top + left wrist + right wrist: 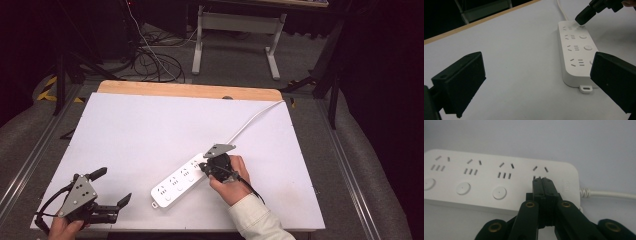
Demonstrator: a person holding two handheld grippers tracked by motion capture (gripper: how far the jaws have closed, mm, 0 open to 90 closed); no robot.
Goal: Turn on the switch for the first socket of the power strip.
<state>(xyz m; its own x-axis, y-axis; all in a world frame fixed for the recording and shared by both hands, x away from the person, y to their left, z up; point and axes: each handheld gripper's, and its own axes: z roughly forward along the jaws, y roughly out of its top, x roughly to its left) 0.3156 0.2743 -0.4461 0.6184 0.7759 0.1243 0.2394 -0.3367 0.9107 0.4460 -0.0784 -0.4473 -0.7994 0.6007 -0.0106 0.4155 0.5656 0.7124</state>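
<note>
White matte tabletop (150,130) bears smooth oblong plastic power strip (180,181).

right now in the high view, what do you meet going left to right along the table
left claw → power strip → right claw pressing on the strip's far end → white cord running off to the far right edge

Two hand-held tools in black: the left gripper (114,186) carries a grey three-cornered plate dotted with small screws, and a black cable loops from its rear. The right gripper (204,167) bears a matching grey plate and a trailing black cable; brass-coloured rivets pin its linkage arms. A cream-white sleeve (260,220) covers the right forearm.
</note>
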